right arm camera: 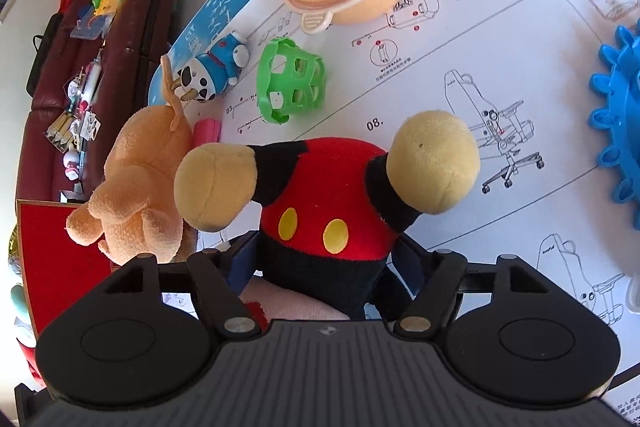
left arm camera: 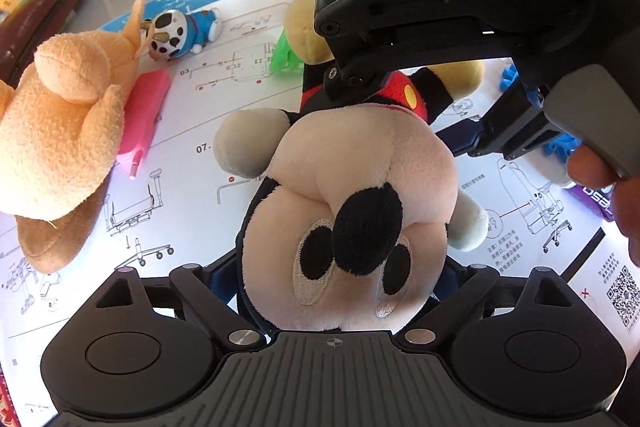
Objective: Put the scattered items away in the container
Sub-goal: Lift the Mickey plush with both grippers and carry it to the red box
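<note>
A: Left gripper (left arm camera: 344, 291) straddles the mouse plush's (left arm camera: 352, 227) head, jaws wide, grip hard to judge.
B: Right gripper (right arm camera: 326, 267) brackets its red shorts, pads seemingly touching. The plush lies on the instruction sheet (right arm camera: 460, 75), orange plush (right arm camera: 136, 187) left, green basket (right arm camera: 294, 83) beyond.

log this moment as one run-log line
left tool: grips mouse plush head | right tool: grips its torso | orange plush: on instruction sheet

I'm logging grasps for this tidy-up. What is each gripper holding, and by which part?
Both grip the mouse plush: the left gripper around its head, the right gripper around its waist, below the red shorts.
</note>
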The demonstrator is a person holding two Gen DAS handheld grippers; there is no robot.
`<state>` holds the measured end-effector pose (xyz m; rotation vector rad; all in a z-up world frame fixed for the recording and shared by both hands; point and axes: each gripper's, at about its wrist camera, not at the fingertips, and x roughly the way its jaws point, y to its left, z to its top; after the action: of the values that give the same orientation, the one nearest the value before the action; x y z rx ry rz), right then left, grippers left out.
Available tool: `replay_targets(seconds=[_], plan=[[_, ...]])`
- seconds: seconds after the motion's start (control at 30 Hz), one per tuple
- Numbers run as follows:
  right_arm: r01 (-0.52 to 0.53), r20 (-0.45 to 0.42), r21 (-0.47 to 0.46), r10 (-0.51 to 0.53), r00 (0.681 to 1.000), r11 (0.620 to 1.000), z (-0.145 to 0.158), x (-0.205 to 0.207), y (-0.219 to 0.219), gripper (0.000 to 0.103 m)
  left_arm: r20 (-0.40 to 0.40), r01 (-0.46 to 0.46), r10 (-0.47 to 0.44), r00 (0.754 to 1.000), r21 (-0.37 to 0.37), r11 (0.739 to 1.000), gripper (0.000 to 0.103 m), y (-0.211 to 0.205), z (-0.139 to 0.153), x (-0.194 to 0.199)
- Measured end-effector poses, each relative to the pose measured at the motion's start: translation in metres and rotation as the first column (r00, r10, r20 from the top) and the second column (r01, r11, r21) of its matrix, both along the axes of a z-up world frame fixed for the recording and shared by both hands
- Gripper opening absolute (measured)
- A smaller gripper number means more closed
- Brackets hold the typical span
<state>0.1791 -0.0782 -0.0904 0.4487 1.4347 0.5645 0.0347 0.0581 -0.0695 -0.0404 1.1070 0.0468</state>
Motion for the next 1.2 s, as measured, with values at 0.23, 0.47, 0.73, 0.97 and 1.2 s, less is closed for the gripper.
replay_targets(seconds=[0.23,0.47,0.73,0.97,1.2], plan=[[-0.01,0.035,0.006,0.01,0.999,1.0,-0.001,-0.004,0.001,0.075,-0.015,0.001,-0.001,1.0,0.003,1.0,0.085,-0.001,-0.001,0.001],[0.001,0.032,0.043,-0.003,0.999,0.999,0.005,-0.013,-0.009,0.068,-0.003,0.002,-0.002,1.0,0.004,1.0,0.079,-0.002,0.008,-0.011],[0.004,0.025,0.079,-0.006,1.0,0.997,0.015,-0.029,-0.014,0.068,0.023,0.01,-0.011,1.0,0.035,0.999,0.079,-0.007,0.022,-0.031],[-0.004,0.059,0.124,-0.004,0.998,0.992,0.039,-0.04,-0.013,0.068,0.085,0.006,-0.012,0.996,0.071,0.997,0.079,-0.008,0.047,-0.046],[-0.036,0.123,0.191,0.012,0.992,0.981,0.083,-0.051,-0.001,0.068,0.17,-0.004,-0.021,0.985,0.144,0.99,0.079,0.002,0.093,-0.063]])
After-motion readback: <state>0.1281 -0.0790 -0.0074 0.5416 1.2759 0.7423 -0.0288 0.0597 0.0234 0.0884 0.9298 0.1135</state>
